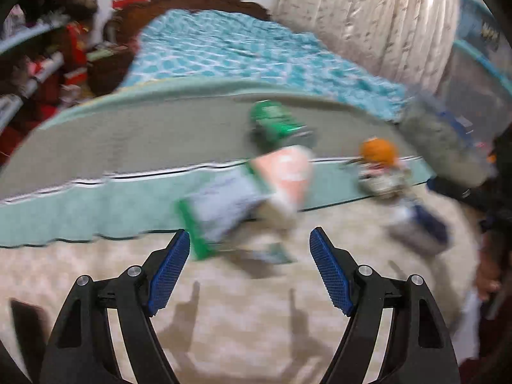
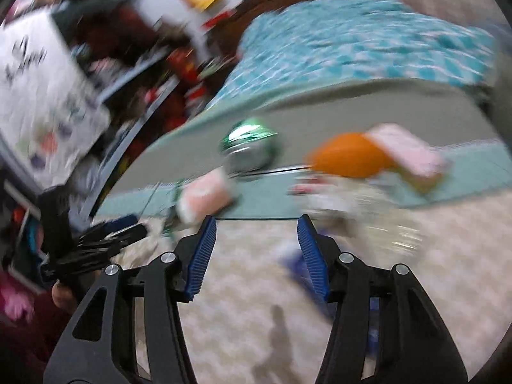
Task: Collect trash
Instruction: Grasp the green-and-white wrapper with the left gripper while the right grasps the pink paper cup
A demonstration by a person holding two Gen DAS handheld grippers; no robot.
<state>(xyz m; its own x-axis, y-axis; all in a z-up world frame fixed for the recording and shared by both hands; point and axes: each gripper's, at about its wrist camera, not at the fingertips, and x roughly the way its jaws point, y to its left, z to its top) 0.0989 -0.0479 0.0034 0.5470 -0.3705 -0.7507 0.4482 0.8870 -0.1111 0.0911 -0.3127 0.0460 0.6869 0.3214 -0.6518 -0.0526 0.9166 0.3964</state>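
Both grippers hang with nothing between their jaws, over a cream patterned bed cover. The left gripper (image 1: 249, 252) stands wide; just beyond its tips lies a blurred pale blue, green and pink crumpled wrapper (image 1: 243, 198). The right gripper (image 2: 256, 240) stands at a narrower gap, also empty. Farther out on the bed sit a crushed green and silver can (image 1: 275, 121) and an orange-capped piece of litter (image 1: 379, 153). Everything is blurred. The step looks like the approach to a first pickup; next, the left jaws likely need lowering around the wrapper before closing.
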